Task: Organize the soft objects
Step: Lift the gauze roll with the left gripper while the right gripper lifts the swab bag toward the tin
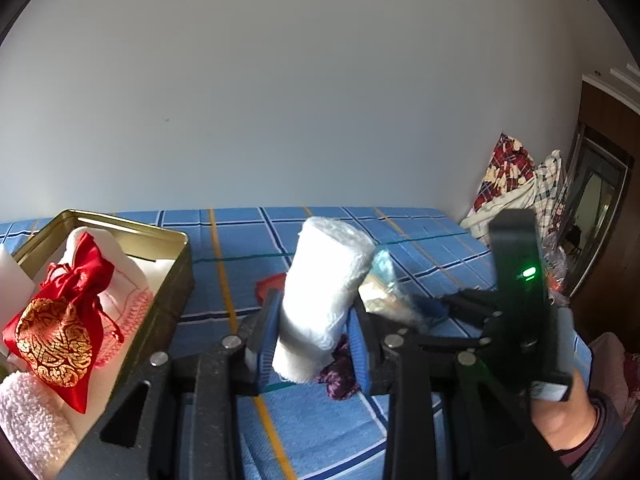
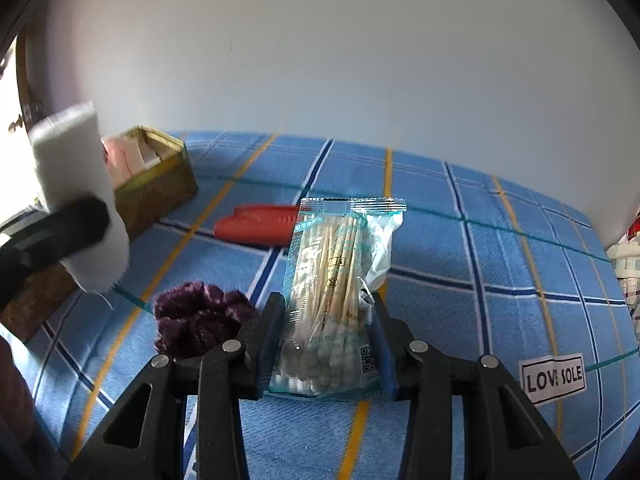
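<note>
My left gripper (image 1: 312, 316) is shut on a rolled white towel (image 1: 324, 292) and holds it tilted above the bed; the towel also shows blurred at the left of the right wrist view (image 2: 76, 196). My right gripper (image 2: 326, 320) is shut on a clear pack of cotton swabs (image 2: 336, 296), seen behind the towel in the left wrist view (image 1: 384, 288). A gold tin box (image 1: 168, 280) at the left holds a red and gold drawstring pouch (image 1: 60, 320), white cloths and a pale pink towel (image 1: 28, 420). A purple scrunchie (image 2: 200, 320) and a red item (image 2: 256, 224) lie on the bed.
The bed has a blue plaid sheet (image 2: 500, 280) with a "LOVE SOLE" label (image 2: 554, 378). A white wall runs behind it. Patterned bedding (image 1: 512, 176) is piled at the far right by a dark wooden door frame (image 1: 600, 208).
</note>
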Tool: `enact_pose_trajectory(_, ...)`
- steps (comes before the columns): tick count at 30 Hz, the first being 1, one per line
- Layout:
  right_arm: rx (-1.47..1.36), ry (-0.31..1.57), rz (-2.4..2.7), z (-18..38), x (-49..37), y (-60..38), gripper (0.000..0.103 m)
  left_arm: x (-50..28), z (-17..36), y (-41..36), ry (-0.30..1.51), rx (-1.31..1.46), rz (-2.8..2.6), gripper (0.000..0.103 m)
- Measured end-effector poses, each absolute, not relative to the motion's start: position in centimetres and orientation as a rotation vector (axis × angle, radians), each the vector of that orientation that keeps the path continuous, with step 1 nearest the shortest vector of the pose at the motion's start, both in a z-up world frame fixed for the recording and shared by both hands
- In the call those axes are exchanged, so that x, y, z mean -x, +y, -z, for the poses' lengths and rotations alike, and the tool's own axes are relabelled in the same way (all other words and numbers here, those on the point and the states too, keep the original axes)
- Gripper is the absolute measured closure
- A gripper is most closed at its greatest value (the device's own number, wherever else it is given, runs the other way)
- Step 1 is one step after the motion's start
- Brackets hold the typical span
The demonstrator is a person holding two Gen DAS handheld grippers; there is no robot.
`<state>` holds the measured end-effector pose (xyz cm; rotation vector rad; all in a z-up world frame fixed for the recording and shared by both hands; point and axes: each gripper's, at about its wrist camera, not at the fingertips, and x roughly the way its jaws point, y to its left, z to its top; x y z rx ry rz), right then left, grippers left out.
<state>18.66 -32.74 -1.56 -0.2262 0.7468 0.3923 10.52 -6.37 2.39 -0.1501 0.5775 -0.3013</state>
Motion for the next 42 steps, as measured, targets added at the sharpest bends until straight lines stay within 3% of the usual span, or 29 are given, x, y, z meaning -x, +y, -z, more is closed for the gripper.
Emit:
enact_pose_trajectory(26, 0.194, 0.518, -0.376, -1.1, -14.8, -32.9, 0.059, -5.8, -4.9, -1.1, 0.593, 0.17, 0.218, 0.074)
enact_pose_trajectory(42, 0.195, 0.389, -0.464, -4.6, -11.1, -27.1, 0.059, -3.5, -6.2, 3.8, 0.576, 0.153, 0.098, 0.074)
